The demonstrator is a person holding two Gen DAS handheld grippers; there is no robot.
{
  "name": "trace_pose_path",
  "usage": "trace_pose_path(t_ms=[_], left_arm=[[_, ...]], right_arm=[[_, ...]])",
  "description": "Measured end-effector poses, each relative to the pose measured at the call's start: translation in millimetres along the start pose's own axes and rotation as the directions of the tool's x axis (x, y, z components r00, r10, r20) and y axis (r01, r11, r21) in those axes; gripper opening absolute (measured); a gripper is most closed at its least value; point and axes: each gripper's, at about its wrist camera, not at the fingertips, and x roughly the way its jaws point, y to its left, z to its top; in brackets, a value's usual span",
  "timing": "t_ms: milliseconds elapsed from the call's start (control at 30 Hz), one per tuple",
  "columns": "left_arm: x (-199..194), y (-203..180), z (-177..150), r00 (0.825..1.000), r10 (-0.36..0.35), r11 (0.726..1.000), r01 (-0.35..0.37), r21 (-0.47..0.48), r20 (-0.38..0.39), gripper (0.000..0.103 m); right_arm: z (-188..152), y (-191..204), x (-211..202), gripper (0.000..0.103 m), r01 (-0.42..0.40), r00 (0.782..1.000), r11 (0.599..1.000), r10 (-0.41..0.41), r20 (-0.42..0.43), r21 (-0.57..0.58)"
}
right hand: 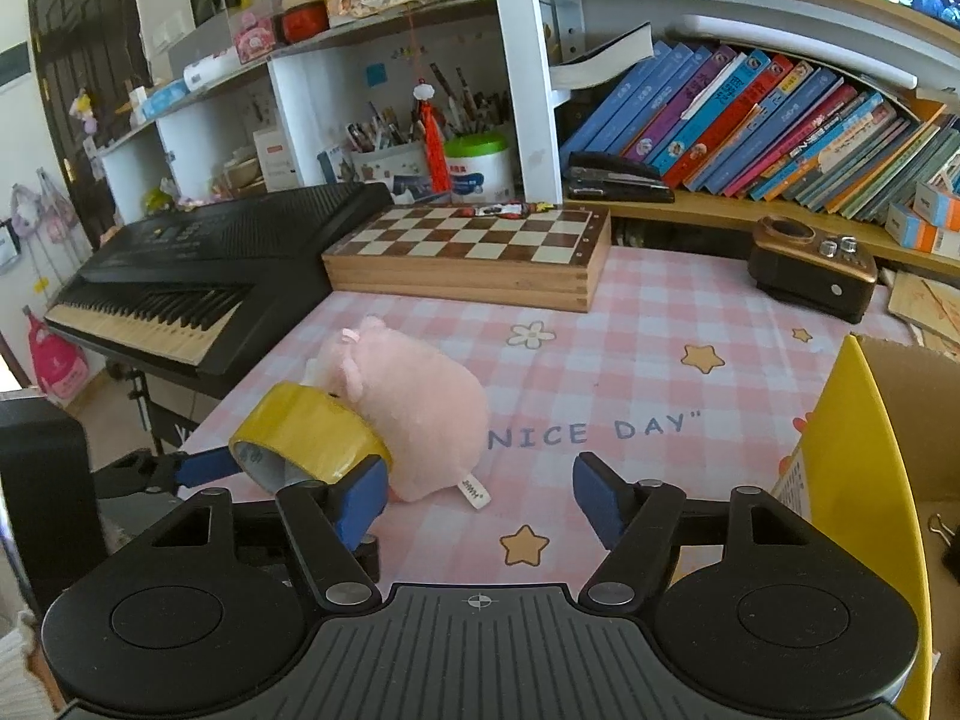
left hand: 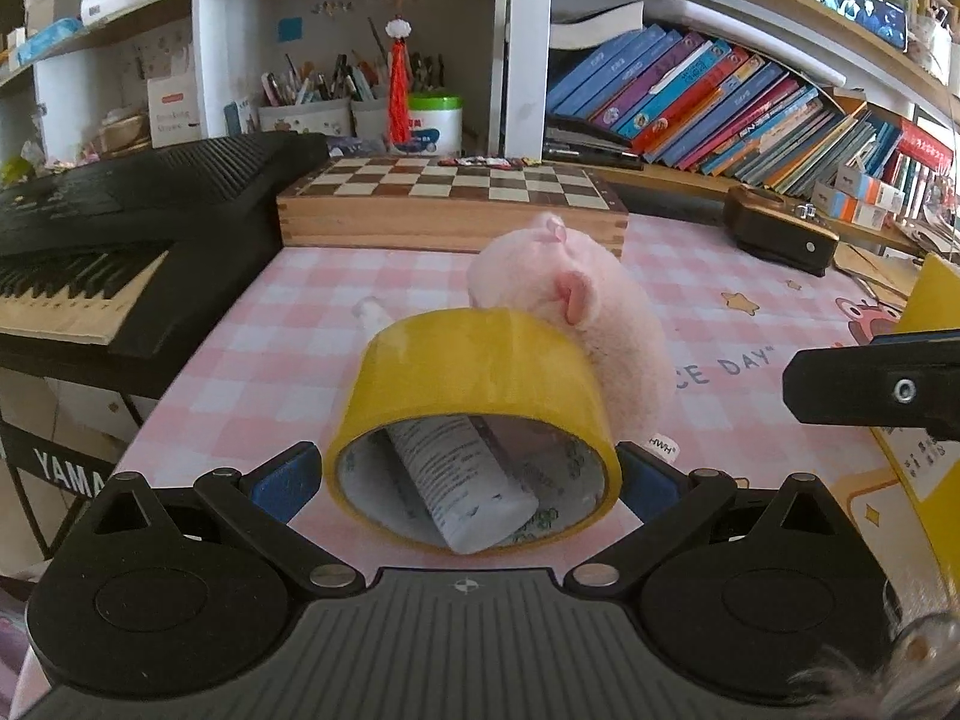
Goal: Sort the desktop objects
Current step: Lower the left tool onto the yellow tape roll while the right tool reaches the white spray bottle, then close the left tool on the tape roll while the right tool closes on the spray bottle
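Note:
A yellow tape roll [left hand: 474, 372] [right hand: 306, 426] stands tilted on the pink checked cloth, leaning on a pink plush pig [left hand: 576, 300] [right hand: 420, 408]. A white tube [left hand: 456, 480] lies through its hole. My left gripper [left hand: 468, 468] is open, its jaws wide around the roll with a blue pad close to each side. One of its fingers [right hand: 204, 468] shows at the roll's left. My right gripper [right hand: 480, 492] is open and empty, low over the cloth in front of the pig. Its left finger [right hand: 360, 498] hides the roll's near edge.
A yellow cardboard box [right hand: 852, 450] [left hand: 936, 300] stands open at the right edge. A wooden chessboard box [right hand: 474, 264] lies at the back, a black keyboard [right hand: 198, 264] to the left and a brown radio [right hand: 810, 276] at the back right. Shelves with books rise behind.

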Motion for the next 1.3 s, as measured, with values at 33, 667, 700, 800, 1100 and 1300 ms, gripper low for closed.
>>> trace_pose_path(t_ms=[33,667,700,800,1100,1300], left_arm=[[2.5,-0.2,0.3,1.000,-0.005,1.000,0.005,-0.002,-0.002,0.103],[-32.5,13.2,-3.3,0.989,-0.113,0.993,0.109,-0.048,-0.093,0.090],[-36.2,14.7,-2.2,0.987,-0.117,0.992,0.112,-0.057,-0.113,0.090],[-46.3,22.5,-3.2,0.975,-0.126,0.990,0.112,-0.086,-0.181,0.090],[-88.2,40.9,-22.4,0.960,-0.199,0.979,0.186,-0.084,-0.197,0.090],[-109.2,54.1,-36.4,0.966,-0.176,0.981,0.156,-0.114,-0.189,0.090]], right_arm=[[0.8,-0.3,0.9,0.070,0.002,1.000,1.000,-0.002,-0.002,-0.001],[-4.5,0.2,0.9,0.070,0.011,1.000,1.000,-0.011,-0.023,0.027],[-5.7,0.4,0.5,0.070,0.009,1.000,1.000,-0.009,-0.027,0.029],[-10.0,1.0,-1.0,0.070,0.004,0.999,0.999,-0.003,-0.039,0.032],[-25.6,4.2,-3.0,0.070,-0.012,0.996,0.999,0.016,-0.088,0.048],[-28.9,20.4,3.9,0.070,-0.072,0.989,0.997,0.075,-0.129,0.029]])
